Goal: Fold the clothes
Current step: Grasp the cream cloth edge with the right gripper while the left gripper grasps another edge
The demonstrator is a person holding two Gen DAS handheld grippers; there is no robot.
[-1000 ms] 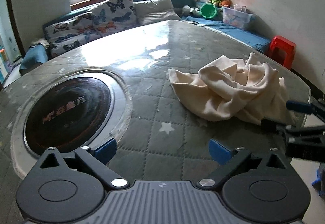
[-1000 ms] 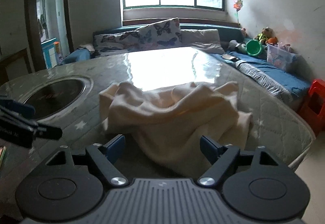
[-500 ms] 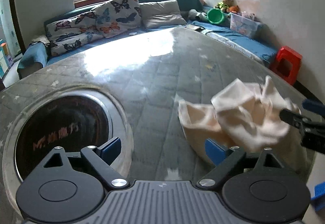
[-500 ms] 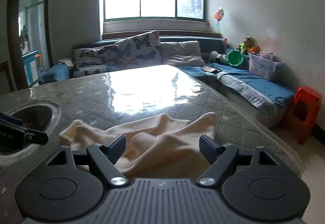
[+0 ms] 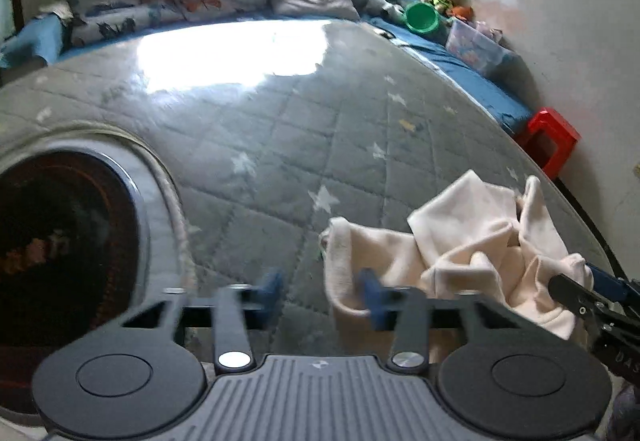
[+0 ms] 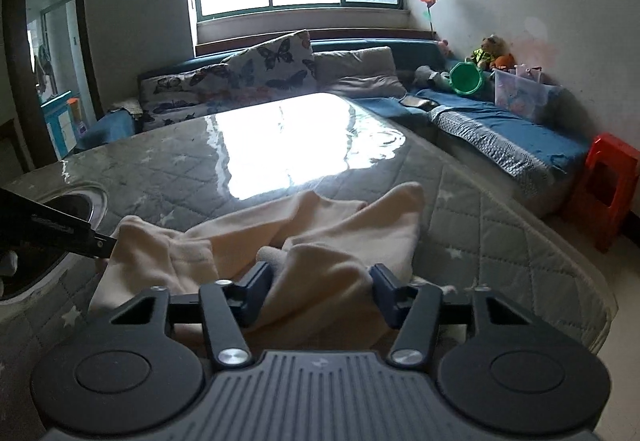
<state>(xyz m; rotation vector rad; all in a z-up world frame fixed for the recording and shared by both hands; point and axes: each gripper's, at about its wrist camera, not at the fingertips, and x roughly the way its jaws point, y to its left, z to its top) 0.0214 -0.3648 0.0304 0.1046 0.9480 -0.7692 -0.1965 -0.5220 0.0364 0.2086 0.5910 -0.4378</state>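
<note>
left gripper [image 5: 322, 291] jaws motion-blurred, cream garment's [image 6: 320, 241] near edge hidden behind right gripper [image 6: 320, 287]

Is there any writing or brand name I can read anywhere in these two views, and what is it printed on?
"DAS": pale letters on the right gripper, cut off at the picture's edge in the left wrist view.
Orange characters on the dark round panel set in the table: too blurred to read.
Small lettering on the left gripper, in the right wrist view: too small to read.
Nothing else readable.
</note>
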